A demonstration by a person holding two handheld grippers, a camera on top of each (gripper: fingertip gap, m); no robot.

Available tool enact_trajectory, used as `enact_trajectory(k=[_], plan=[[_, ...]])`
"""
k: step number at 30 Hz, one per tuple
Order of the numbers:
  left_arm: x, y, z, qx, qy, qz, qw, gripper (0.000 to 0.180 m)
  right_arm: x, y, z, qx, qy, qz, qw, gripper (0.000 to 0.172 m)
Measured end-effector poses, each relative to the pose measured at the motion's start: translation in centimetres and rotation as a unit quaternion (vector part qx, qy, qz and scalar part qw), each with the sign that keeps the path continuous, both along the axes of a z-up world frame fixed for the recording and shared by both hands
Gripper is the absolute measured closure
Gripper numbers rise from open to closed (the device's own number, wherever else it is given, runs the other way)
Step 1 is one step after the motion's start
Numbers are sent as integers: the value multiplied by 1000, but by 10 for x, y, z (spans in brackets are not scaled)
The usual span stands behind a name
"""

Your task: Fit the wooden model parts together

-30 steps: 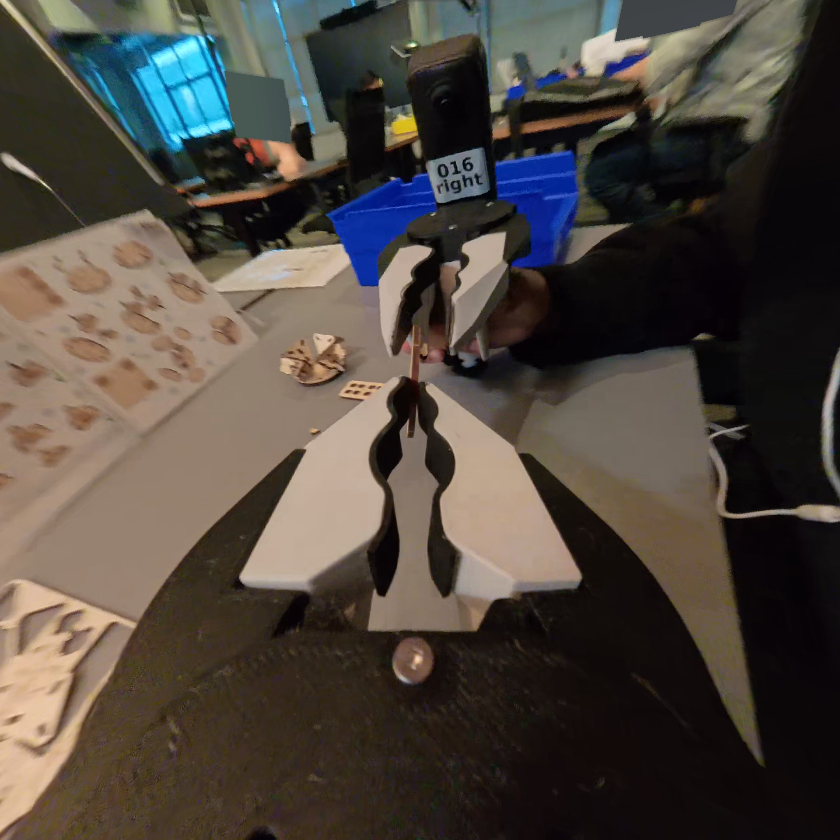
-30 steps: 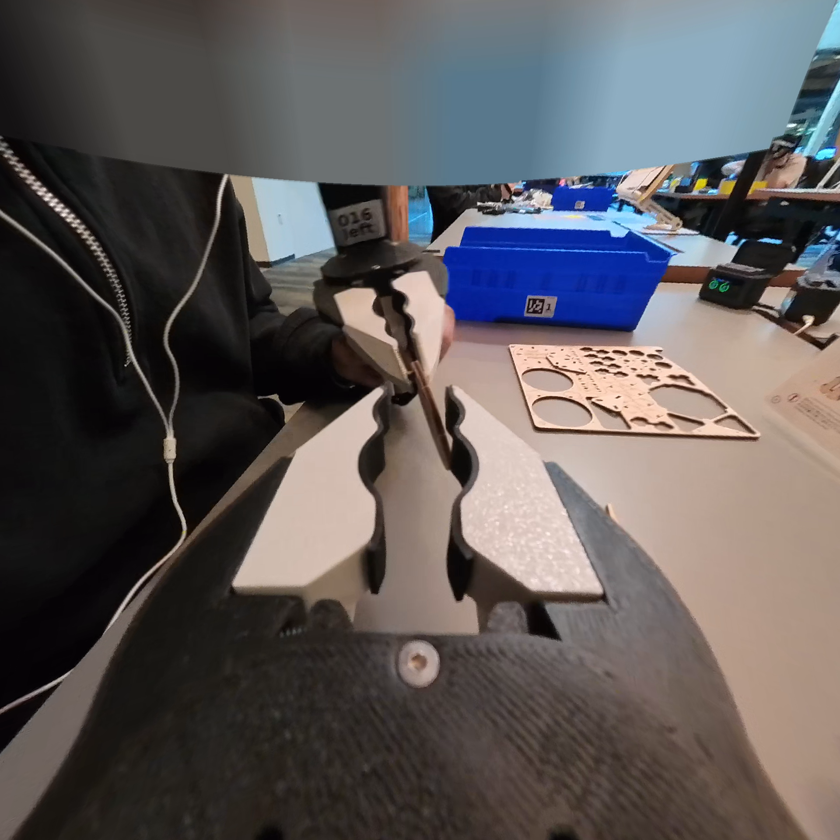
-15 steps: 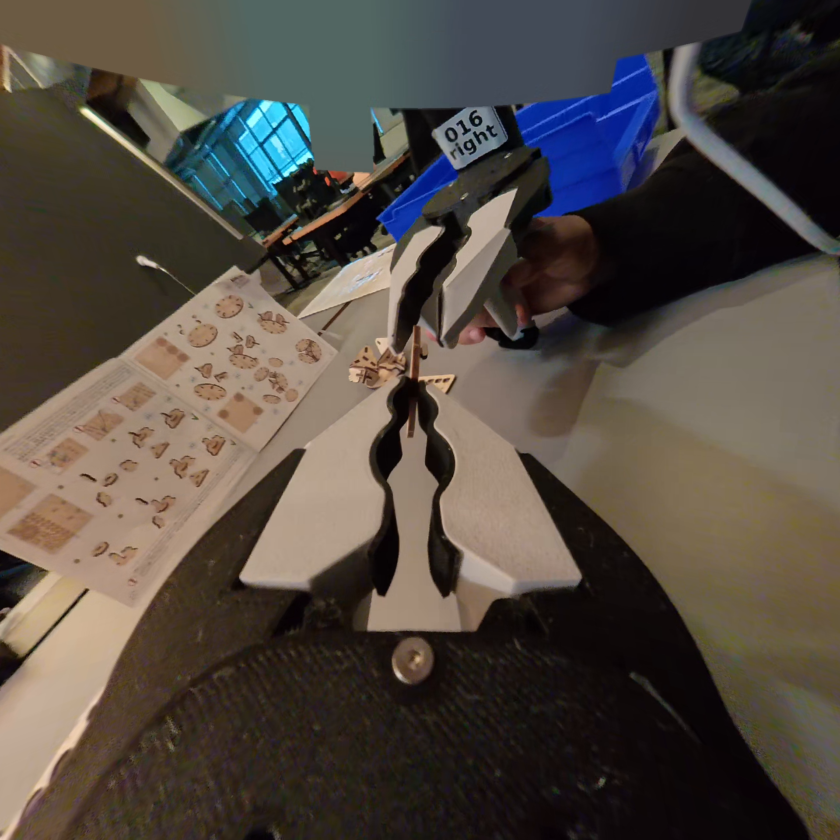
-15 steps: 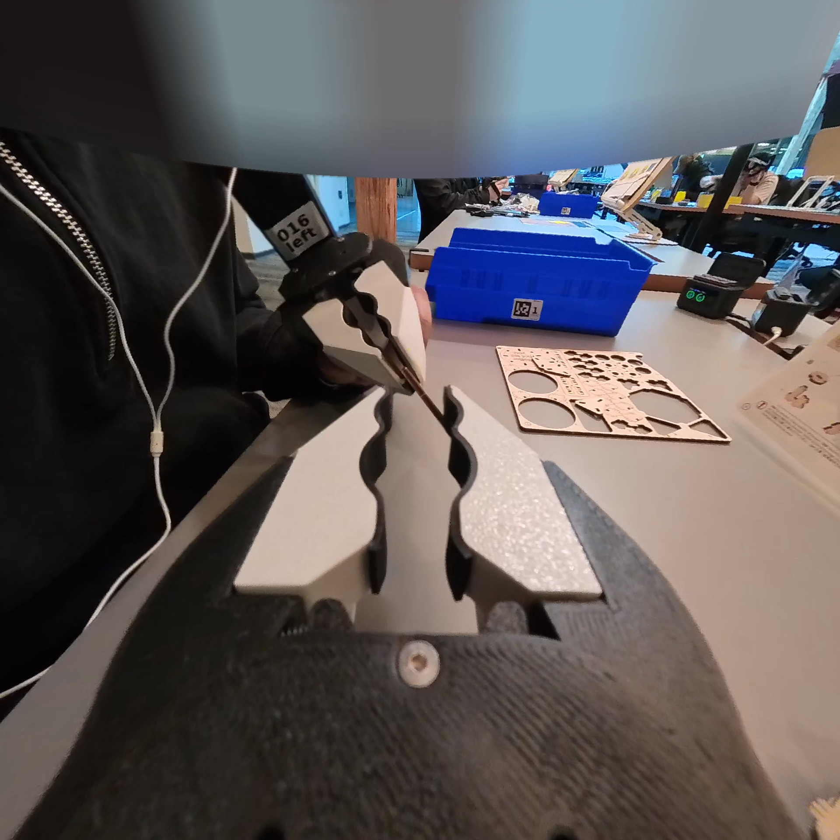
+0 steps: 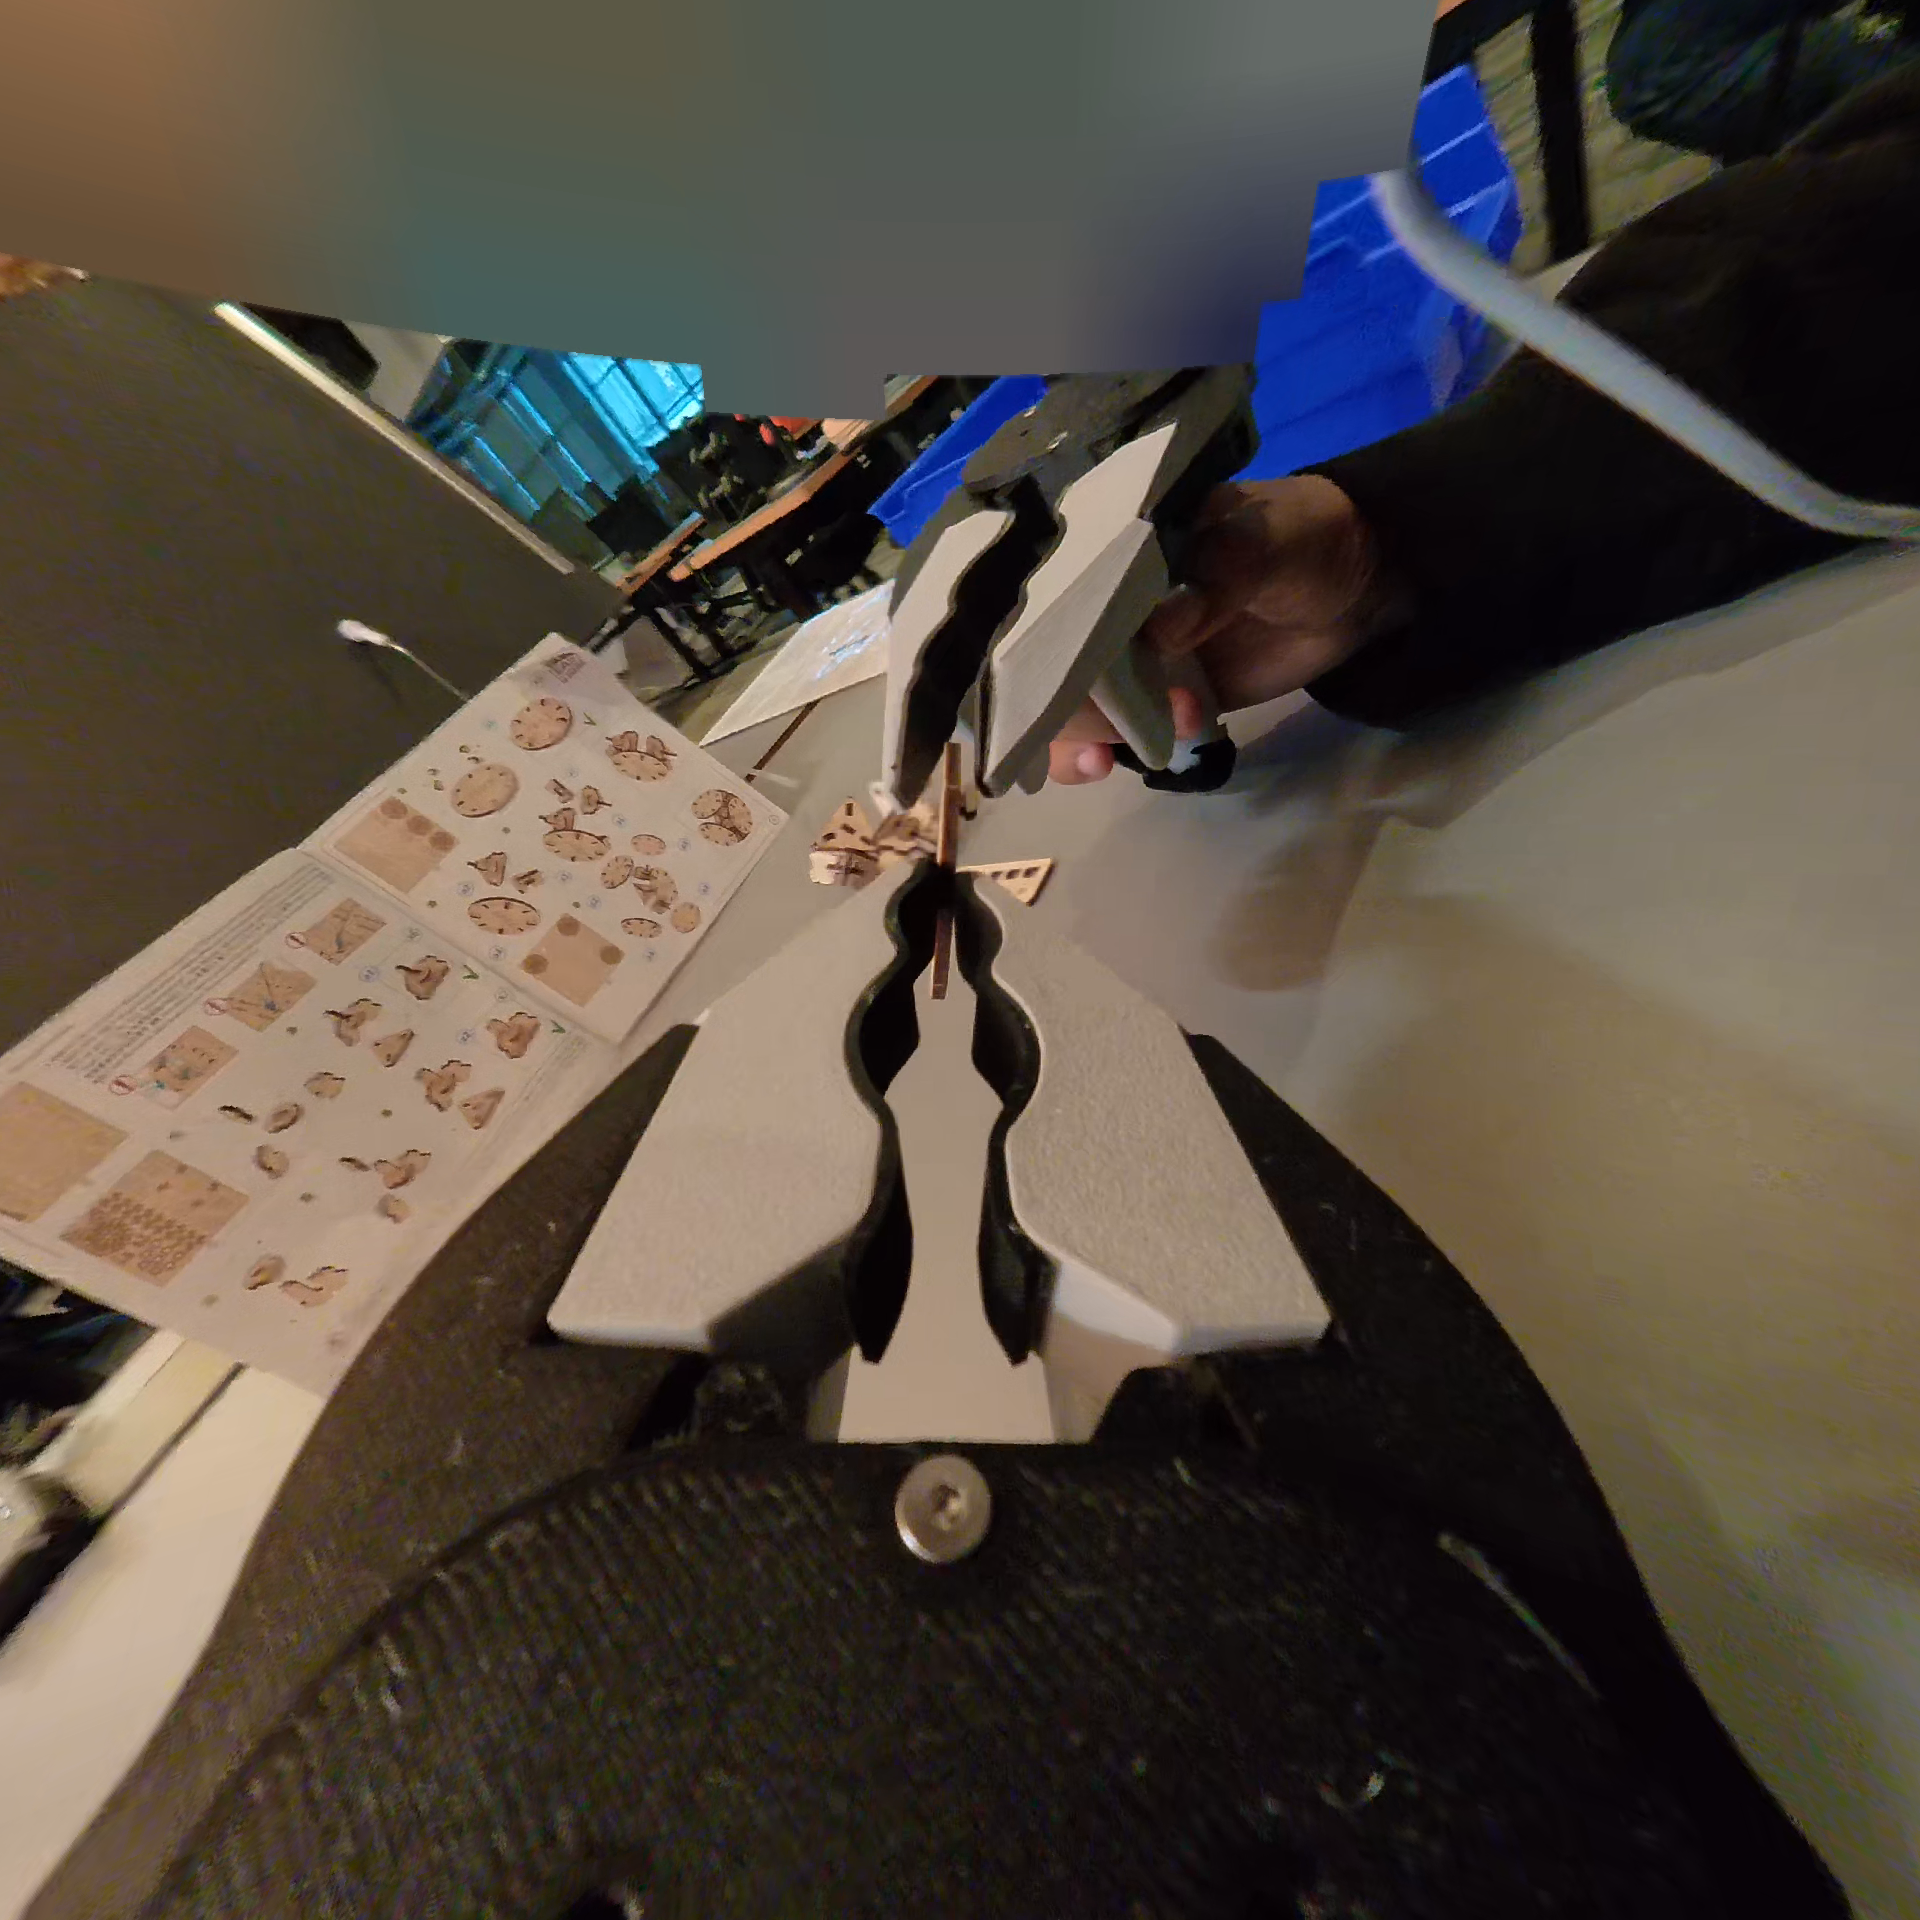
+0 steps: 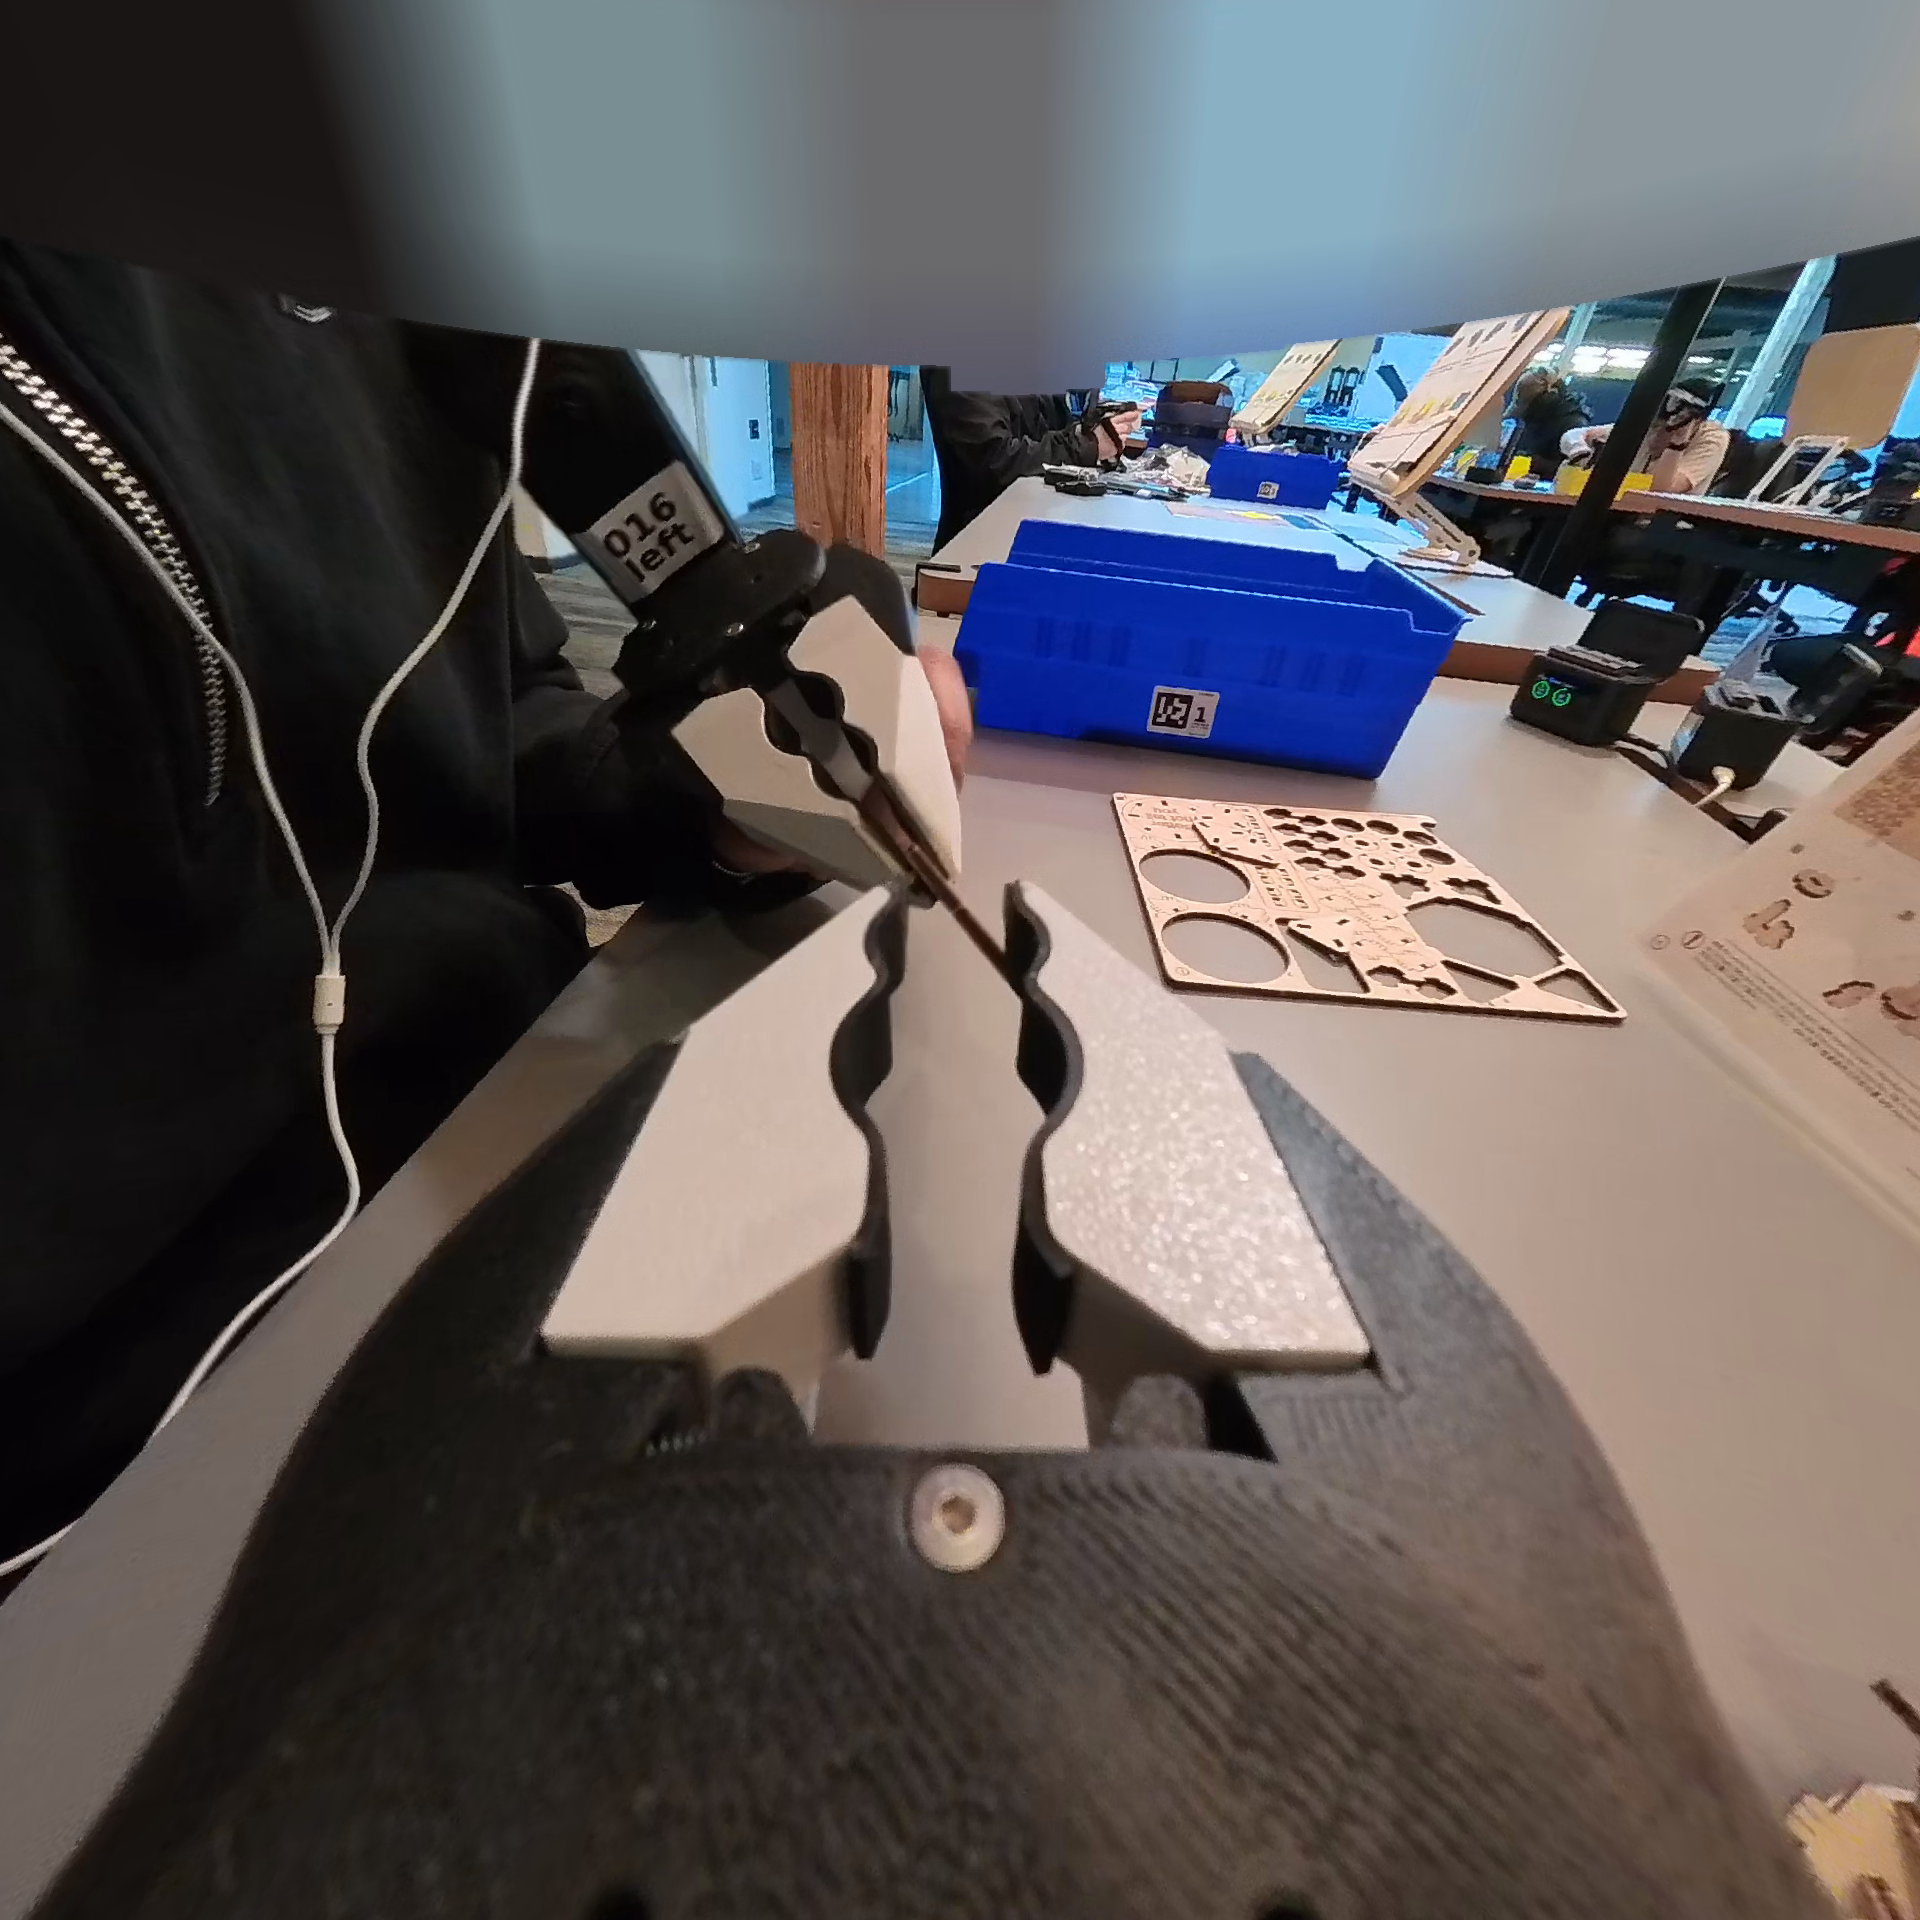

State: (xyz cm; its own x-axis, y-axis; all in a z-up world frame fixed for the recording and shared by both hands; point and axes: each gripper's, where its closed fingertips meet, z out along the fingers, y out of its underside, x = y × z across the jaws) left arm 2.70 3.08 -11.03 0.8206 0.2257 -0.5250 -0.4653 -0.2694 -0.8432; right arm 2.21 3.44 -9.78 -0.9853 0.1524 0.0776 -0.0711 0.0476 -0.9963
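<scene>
Grey table [image 6: 1558,1195] | left claw [image 5: 940,894] clamps wooden strip [image 5: 943,925] | right claw [image 6: 951,914] parted, strip between

My left gripper [image 5: 940,883] pinches a thin flat wooden strip [image 5: 943,894] edge-on; the right gripper [image 5: 948,774] brackets the strip's far end, jaws apart. Small pale wooden cut-outs [image 5: 868,847] and a printed instruction sheet [image 5: 395,987] lie on the grey table [image 5: 1507,1039].

Open grey table [image 6: 1558,1195] lay right of the right gripper [image 6: 951,914], hemmed by a cut-out wooden sheet [image 6: 1351,914], blue bin [image 6: 1195,655] and, seemingly, instruction sheet [image 6: 1808,956].
</scene>
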Motion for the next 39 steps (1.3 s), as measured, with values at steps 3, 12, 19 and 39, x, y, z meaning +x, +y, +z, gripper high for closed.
enact_trajectory(k=[3, 12, 19, 39], plan=[[0, -3, 0, 14, -92, -32, 995, 180, -3, -2, -3, 7, -2, -9, 1000, 163], [-47, -16, -17, 75, -404, -12, 912, 166, -38, 0, -51, 60, -307, -83, 946, 172], [-46, -11, -26, 40, -391, 6, 920, 170, -26, 13, -90, 100, -525, -72, 842, 171], [-22, 9, -88, -183, -360, 44, 914, 180, -33, 6, -93, 277, -133, -150, 940, 172]])
